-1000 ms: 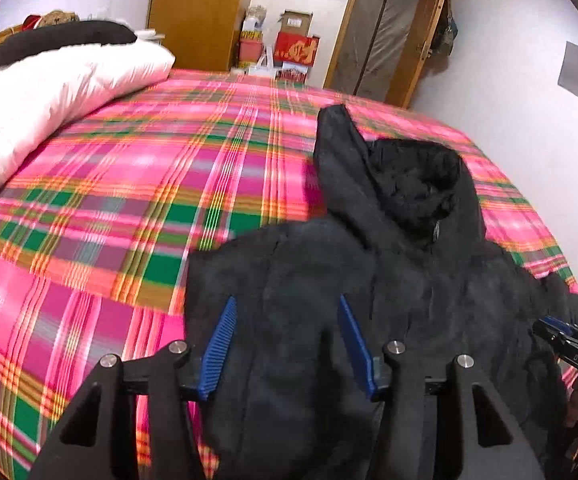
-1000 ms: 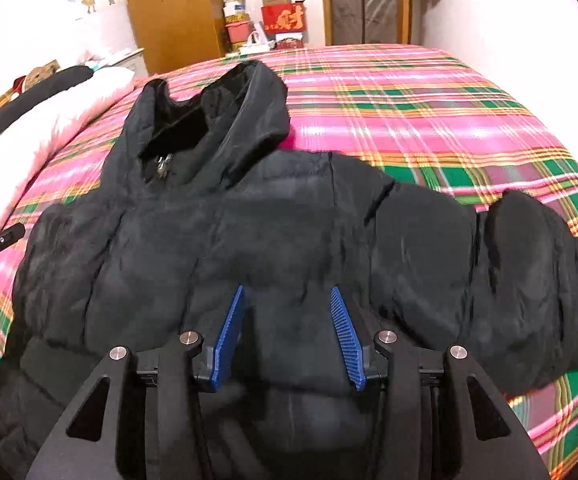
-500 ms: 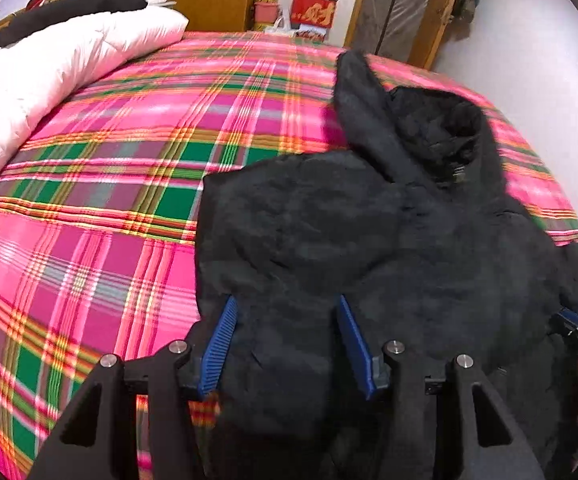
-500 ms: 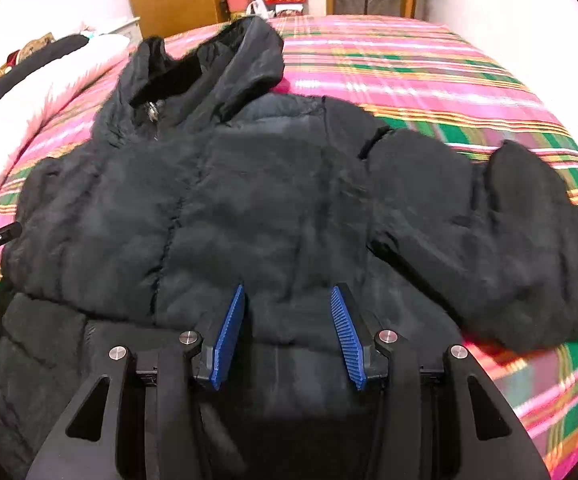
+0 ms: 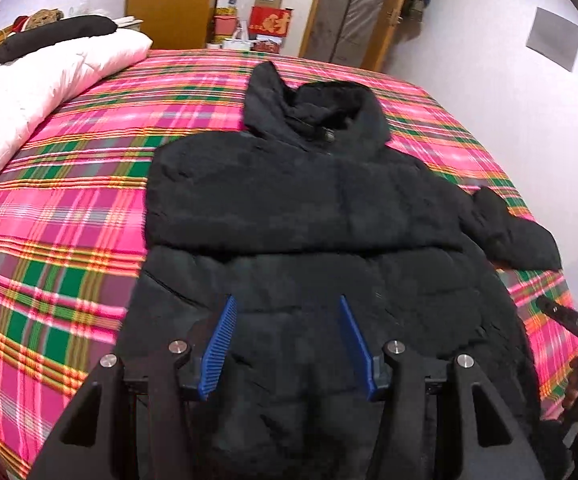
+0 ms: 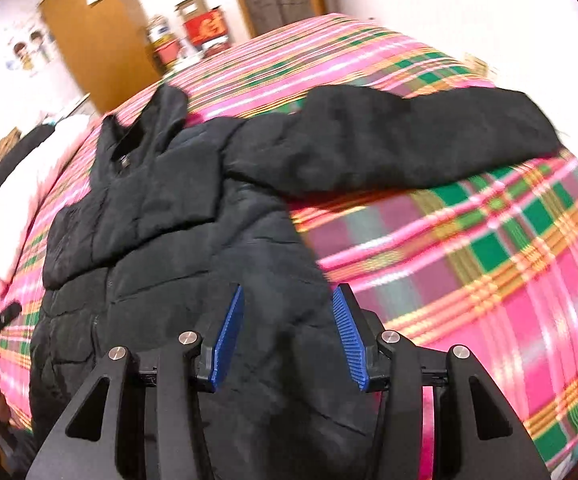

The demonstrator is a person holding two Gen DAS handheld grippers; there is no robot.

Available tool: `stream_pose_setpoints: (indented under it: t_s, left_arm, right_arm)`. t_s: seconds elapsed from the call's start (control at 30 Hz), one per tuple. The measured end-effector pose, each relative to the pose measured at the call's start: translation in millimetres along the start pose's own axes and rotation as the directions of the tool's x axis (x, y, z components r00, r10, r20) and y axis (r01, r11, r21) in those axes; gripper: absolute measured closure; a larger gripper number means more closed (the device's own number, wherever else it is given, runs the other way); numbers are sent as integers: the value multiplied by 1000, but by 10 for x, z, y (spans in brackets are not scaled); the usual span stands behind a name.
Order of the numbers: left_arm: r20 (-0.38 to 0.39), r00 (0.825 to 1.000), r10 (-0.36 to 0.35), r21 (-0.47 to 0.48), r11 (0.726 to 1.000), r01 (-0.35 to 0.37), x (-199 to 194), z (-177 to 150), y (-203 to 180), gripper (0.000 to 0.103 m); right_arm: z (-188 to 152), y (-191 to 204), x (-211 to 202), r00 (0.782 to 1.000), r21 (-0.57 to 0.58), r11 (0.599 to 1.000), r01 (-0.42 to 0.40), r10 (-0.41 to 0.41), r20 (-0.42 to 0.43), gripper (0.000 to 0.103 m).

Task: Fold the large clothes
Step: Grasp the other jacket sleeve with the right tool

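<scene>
Jacket (image 5: 329, 208): black puffer, flat on plaid bed (image 5: 57, 216), hood twd far end, one sleeve folded across chest
Left claw (image 5: 287, 338): spread, above hem, nothing pinched
Right claw (image 6: 289, 334): spread, empty, over jacket's side edge
</scene>
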State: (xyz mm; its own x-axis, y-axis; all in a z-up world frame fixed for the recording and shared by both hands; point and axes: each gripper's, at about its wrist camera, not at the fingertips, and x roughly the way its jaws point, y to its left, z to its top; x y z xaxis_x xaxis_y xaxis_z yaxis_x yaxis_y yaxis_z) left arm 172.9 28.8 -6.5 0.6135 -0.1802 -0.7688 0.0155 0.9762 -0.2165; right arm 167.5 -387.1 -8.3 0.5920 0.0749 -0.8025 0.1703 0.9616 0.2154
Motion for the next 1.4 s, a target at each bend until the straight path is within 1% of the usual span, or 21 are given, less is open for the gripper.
stream_pose_setpoints:
  t_s: [0.1, 0.17, 0.2, 0.33, 0.5, 0.57, 0.67, 0.77, 0.8, 0.83, 0.97, 1.1, 1.13, 1.17, 1.2, 1.27, 1.33, 1.4]
  left_arm:
    - [-2, 1000, -2, 30, 1000, 2, -22, -6, -148, 48]
    - [2, 1000, 0, 45, 999, 0, -10, 46, -203, 48]
    - [4, 1000, 2, 51, 999, -2, 4, 74, -219, 48]
    - [10, 1000, 18, 64, 998, -18, 118, 196, -278, 48]
    - [18, 999, 46, 81, 996, -48, 363, 384, -293, 48]
    - [19, 998, 57, 77, 995, -59, 483, 476, -277, 48]
    - [15, 996, 82, 69, 994, -83, 663, 590, -237, 48]
    - [5, 995, 102, 45, 994, -102, 823, 652, -170, 48]
    - [0, 994, 107, 34, 994, -107, 872, 655, -143, 48]
    - [-5, 994, 113, 26, 993, -113, 914, 651, -120, 48]
    - [-38, 991, 132, 11, 991, -131, 1074, 597, -49, 48]
    - [-53, 988, 143, 20, 990, -142, 1171, 560, -37, 48]
    - [-52, 988, 144, 22, 990, -143, 1183, 563, -38, 48]
    - [-52, 988, 144, 24, 989, -143, 1190, 566, -38, 48]
    - [-51, 988, 145, 26, 989, -143, 1193, 573, -36, 48]
    - [-47, 988, 147, 28, 989, -146, 1189, 598, -27, 48]
    - [-43, 988, 147, 24, 989, -147, 1170, 635, -9, 48]
    - [-34, 989, 145, 17, 989, -144, 1127, 666, 19, 48]
  right_arm:
    - [16, -193, -52, 1000, 30, 999, 9, -9, 7, 54]
    - [55, -329, -48, 1000, 59, 998, 14, -15, 14, 49]
    - [78, -401, -44, 1000, 69, 997, 17, -18, 17, 49]
    - [210, -707, 65, 999, 118, 992, 38, -41, 20, 46]
    - [440, -1284, 285, 997, 229, 971, 66, -72, 19, 46]
    - [536, -1533, 360, 997, 286, 956, 64, -76, 30, 46]
    - [668, -1931, 460, 995, 388, 920, 53, -80, 53, 46]
    - [757, -2269, 546, 993, 489, 872, -22, -36, 108, 46]
    - [793, -2341, 560, 990, 505, 862, -52, -21, 138, 46]
    - [835, -2379, 573, 987, 505, 860, -65, -20, 161, 45]
    - [982, -2437, 627, 980, 493, 867, -74, -28, 197, 45]
    - [1068, -2433, 662, 978, 493, 867, -72, -36, 206, 46]
    - [1086, -2415, 665, 979, 493, 868, -53, -52, 197, 55]
    - [1106, -2406, 674, 981, 493, 869, -35, -65, 184, 78]
    - [1111, -2416, 672, 983, 498, 867, -31, -64, 173, 87]
    - [1107, -2384, 604, 985, 499, 866, -40, -51, 167, 93]
    - [1154, -2295, 491, 983, 474, 880, -40, -51, 177, 94]
    - [1281, -2152, 343, 978, 429, 901, -60, -33, 205, 95]
